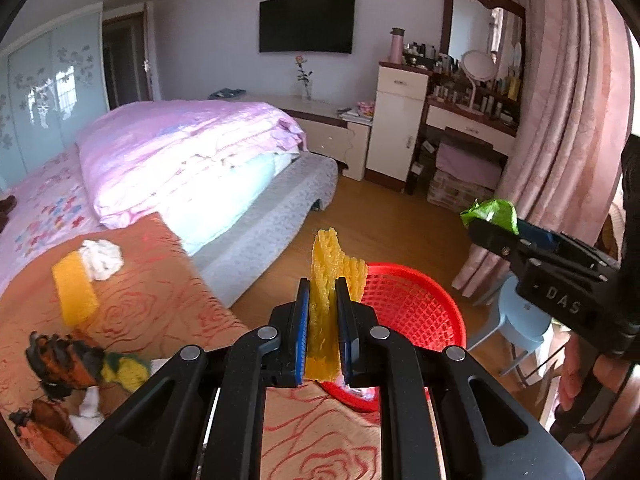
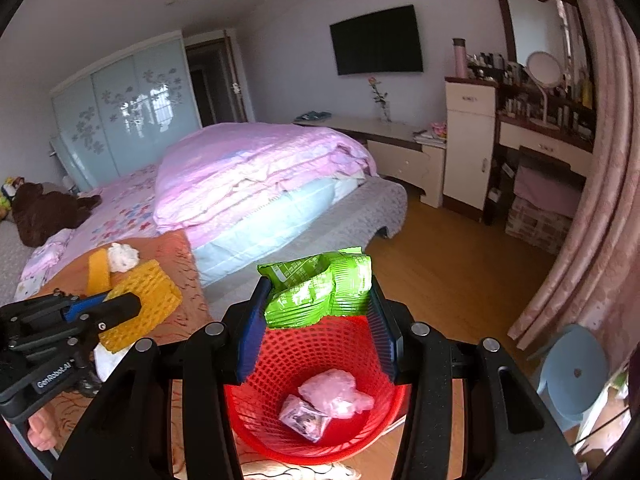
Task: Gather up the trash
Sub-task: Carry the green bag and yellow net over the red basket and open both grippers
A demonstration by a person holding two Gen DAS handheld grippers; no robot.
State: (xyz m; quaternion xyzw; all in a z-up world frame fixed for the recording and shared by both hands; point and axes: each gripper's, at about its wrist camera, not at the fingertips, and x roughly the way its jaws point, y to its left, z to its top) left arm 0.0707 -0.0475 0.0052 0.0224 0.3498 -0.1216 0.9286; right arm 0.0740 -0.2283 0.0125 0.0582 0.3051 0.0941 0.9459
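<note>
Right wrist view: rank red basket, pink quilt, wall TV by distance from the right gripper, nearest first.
1. Red basket: directly below and just ahead of the right gripper, which is shut on a green wrapper.
2. Pink quilt: folded on the bed, further ahead and to the left.
3. Wall TV: on the far wall, upper right of centre.

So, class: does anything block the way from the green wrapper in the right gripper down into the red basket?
Nothing visible does: the green wrapper, held in the right gripper, hangs directly above the red basket, whose open mouth holds only trash at the bottom.
</note>
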